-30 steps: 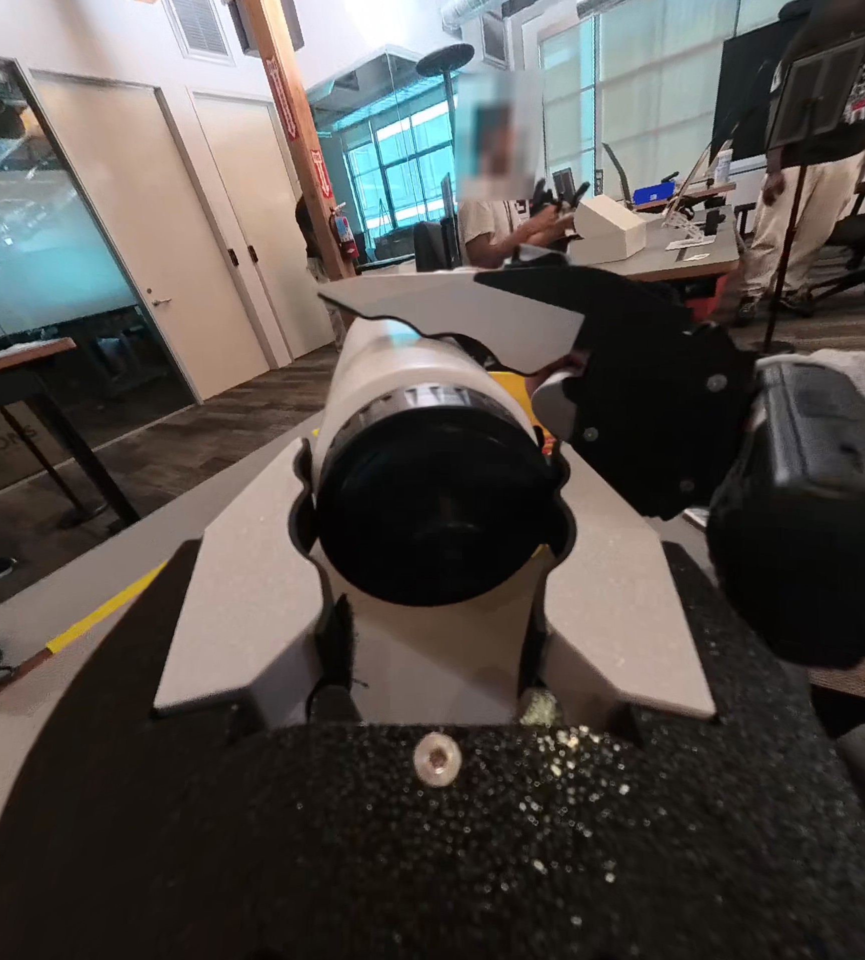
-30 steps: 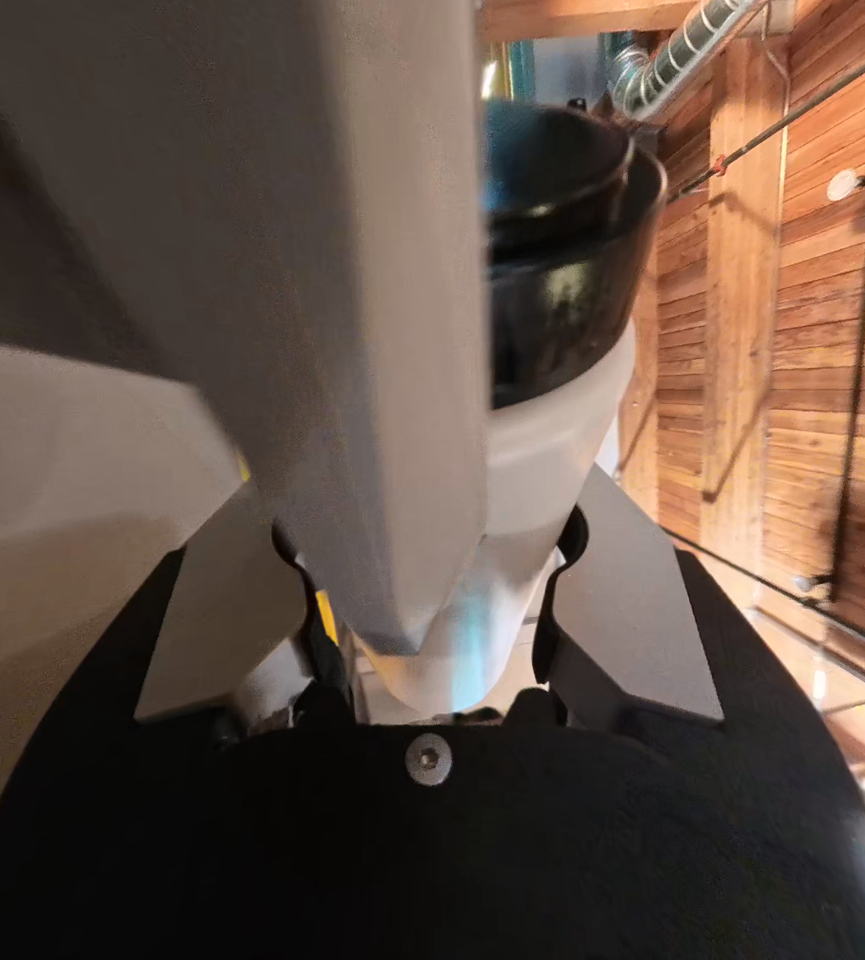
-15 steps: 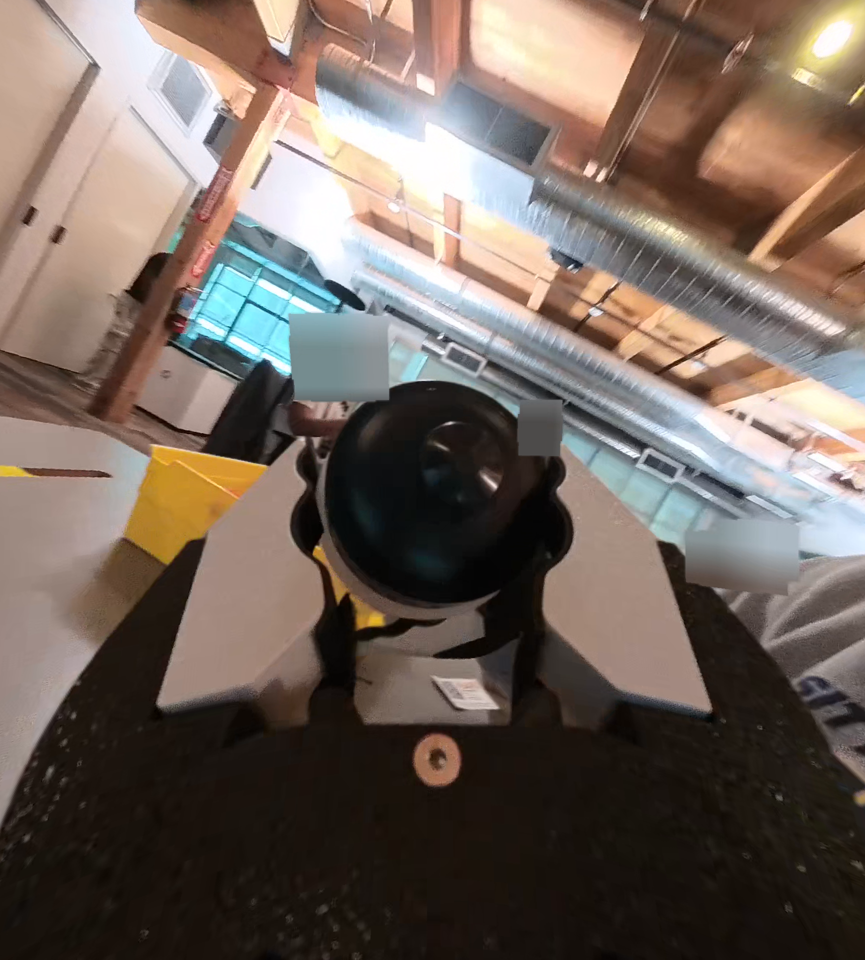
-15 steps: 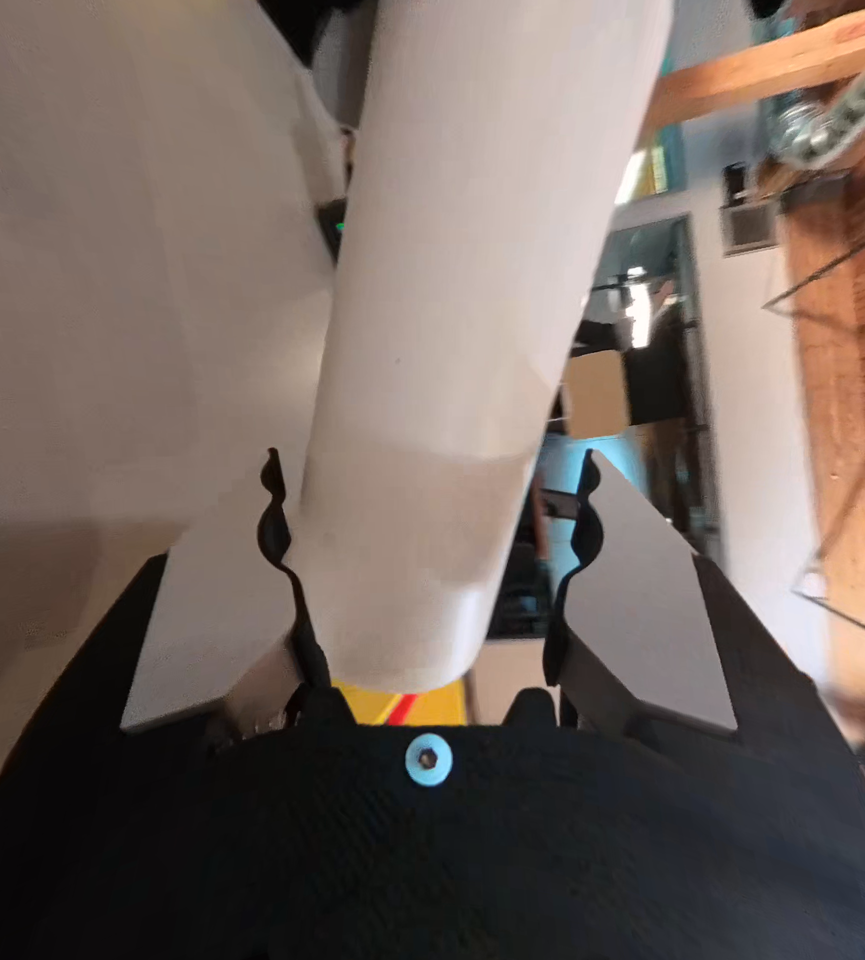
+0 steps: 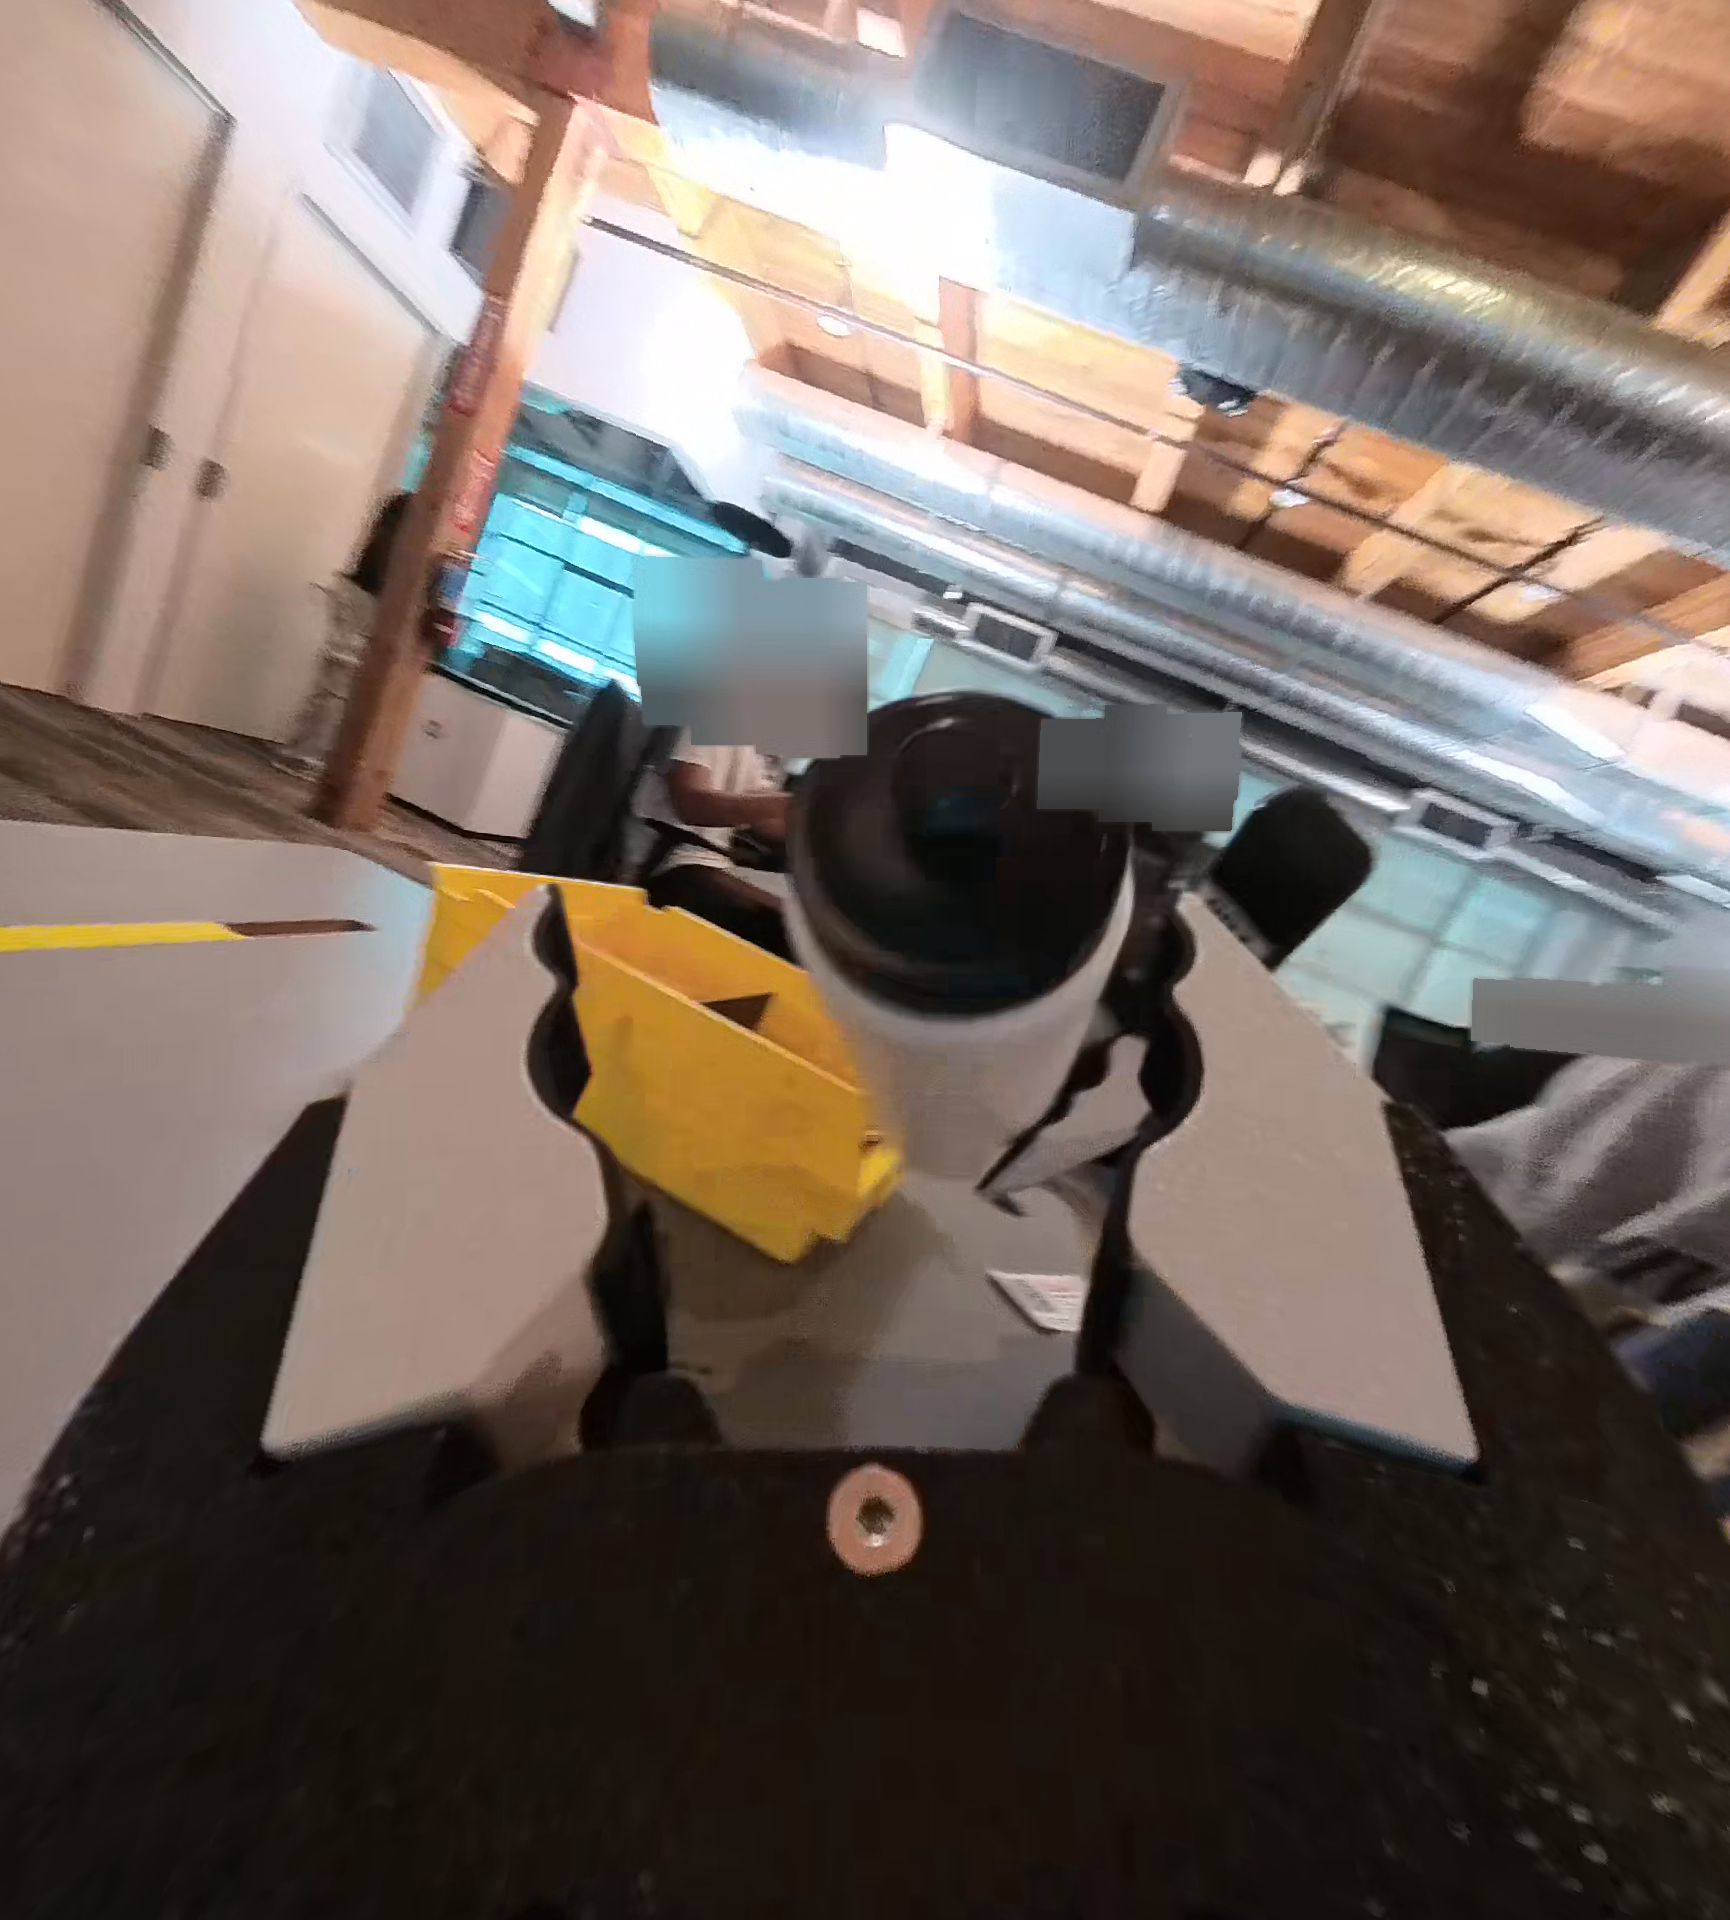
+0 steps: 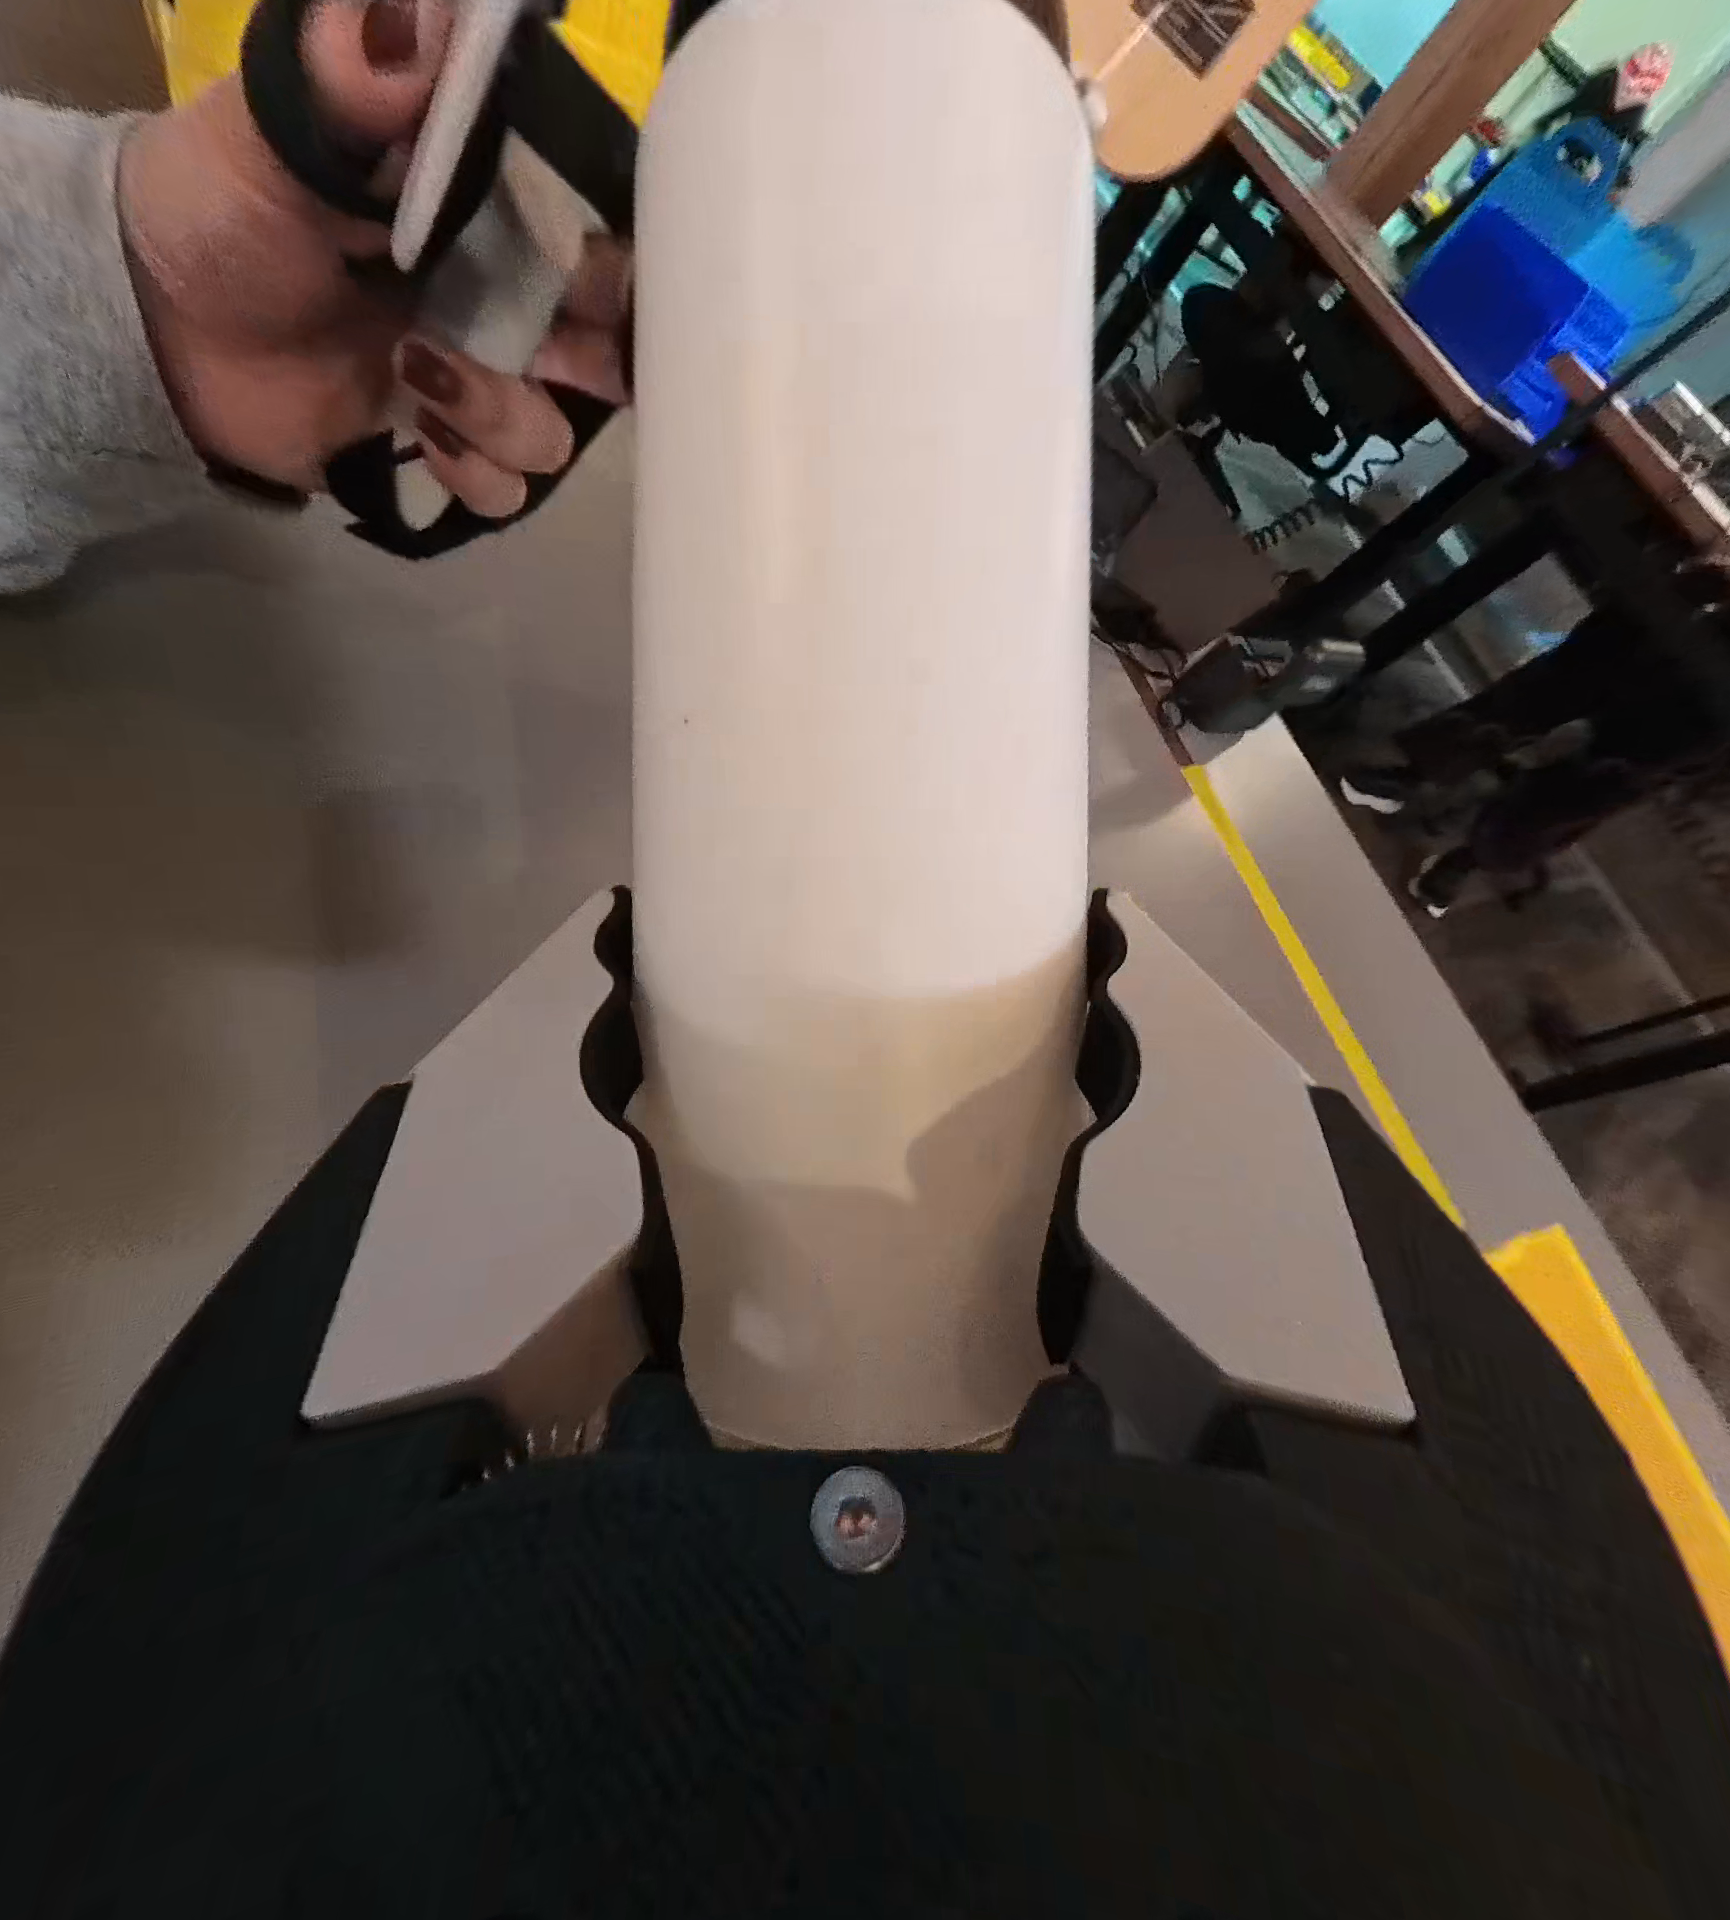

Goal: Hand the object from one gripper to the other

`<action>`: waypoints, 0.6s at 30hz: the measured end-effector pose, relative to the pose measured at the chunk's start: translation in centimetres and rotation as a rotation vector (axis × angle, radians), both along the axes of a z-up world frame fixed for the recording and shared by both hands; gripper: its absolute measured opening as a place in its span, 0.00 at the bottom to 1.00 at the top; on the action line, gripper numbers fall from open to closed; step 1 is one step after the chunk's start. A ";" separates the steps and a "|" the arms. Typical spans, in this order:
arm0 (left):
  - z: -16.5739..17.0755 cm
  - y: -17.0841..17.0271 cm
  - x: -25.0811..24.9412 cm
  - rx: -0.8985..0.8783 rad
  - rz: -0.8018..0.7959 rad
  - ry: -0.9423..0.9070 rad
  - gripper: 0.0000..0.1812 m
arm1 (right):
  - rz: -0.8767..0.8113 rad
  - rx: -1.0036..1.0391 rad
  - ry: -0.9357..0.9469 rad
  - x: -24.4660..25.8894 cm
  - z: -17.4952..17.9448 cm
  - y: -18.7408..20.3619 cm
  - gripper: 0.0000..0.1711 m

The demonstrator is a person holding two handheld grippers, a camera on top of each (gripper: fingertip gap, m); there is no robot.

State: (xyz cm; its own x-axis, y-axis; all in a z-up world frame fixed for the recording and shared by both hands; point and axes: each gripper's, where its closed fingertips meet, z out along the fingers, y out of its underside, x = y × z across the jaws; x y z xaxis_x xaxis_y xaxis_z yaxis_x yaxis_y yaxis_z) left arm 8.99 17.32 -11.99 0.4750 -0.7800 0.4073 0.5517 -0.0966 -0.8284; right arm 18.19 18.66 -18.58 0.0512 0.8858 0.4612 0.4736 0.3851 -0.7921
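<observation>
In the left wrist view, the left hand-held gripper (image 5: 866, 1049) stands released, its two grey fingers (image 5: 445, 1174) spread wide with nothing between them. Beyond its fingertips, a tall white cylindrical bottle with a black lid (image 5: 954, 935) is seen end-on, lid toward the camera, apart from both fingers and nearer the right one. Part of the right hand-held gripper (image 5: 1079, 1122) shows just behind the bottle's lower body. A yellow plastic bin (image 5: 726, 1081) sits on the pale grey surface (image 5: 113, 1091) to the left of the bottle, and a strip of yellow tape (image 5: 71, 938) runs along the surface at far left. A grey sleeve (image 5: 1650, 1153) fills the right edge, with silver ceiling ducts (image 5: 1463, 312) above. In the right wrist view, the right hand-held gripper (image 6: 861, 1049) is clenched on the white bottle (image 6: 861, 520), both wavy black finger pads (image 6: 617, 1049) pressed against its lower body, and the bottle points straight away from the camera over the grey surface (image 6: 217, 831). At far left a person's hand (image 6: 321, 312) in a grey sleeve holds the left hand-held gripper's handle (image 6: 487, 208), just beside the bottle's far end. Yellow tape (image 6: 1297, 935) edges the surface on the right, and a blue object (image 6: 1526, 281) rests on a wooden desk (image 6: 1360, 229) farther off.
</observation>
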 end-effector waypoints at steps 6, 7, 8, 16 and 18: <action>-4.9 2.7 -5.4 0.027 0.448 0.249 0.60 | -0.155 -0.151 0.065 7.9 4.2 6.5 0.50; -5.7 3.0 -6.1 0.013 0.499 0.269 0.60 | -0.192 -0.164 0.050 9.7 4.7 8.0 0.50; -6.1 3.1 -6.5 0.005 0.520 0.269 0.60 | -0.228 -0.156 0.021 11.5 5.0 9.7 0.50; -7.5 3.8 -6.0 -0.038 0.496 0.311 0.57 | -0.251 -0.120 -0.438 21.1 1.3 16.1 0.50; -7.7 3.8 -6.0 -0.044 0.496 0.314 0.56 | -0.258 -0.085 -0.509 21.8 0.5 17.3 0.50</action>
